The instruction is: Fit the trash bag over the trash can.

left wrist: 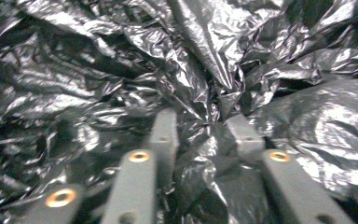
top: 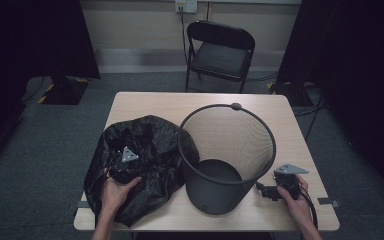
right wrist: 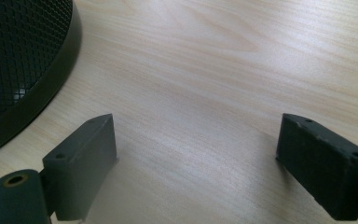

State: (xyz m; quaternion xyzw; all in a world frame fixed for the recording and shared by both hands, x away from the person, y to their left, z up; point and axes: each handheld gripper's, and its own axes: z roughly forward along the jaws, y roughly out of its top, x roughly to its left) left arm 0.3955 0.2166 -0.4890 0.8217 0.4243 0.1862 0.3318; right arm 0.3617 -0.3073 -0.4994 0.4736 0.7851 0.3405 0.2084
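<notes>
A crumpled black plastic bag [top: 147, 142] lies on the left half of the wooden table [top: 145, 102]. My left gripper [top: 125, 152] is pushed down into it, and in the left gripper view its jaws [left wrist: 205, 123] are shut on a bunched fold of the glossy bag [left wrist: 74, 70]. Beside the bag stands an upright black mesh waste bin [top: 252, 145]. My right gripper [top: 261, 188] rests low at the bin's right foot. In the right gripper view this gripper [right wrist: 196, 135] is open over bare table [right wrist: 223, 56], the bin's base [right wrist: 18, 60] at its left.
A black folding chair [top: 220, 50] stands behind the table's far edge. Dark curtains hang at both sides over grey carpet. Bare wood shows along the table's far strip and near the right front corner.
</notes>
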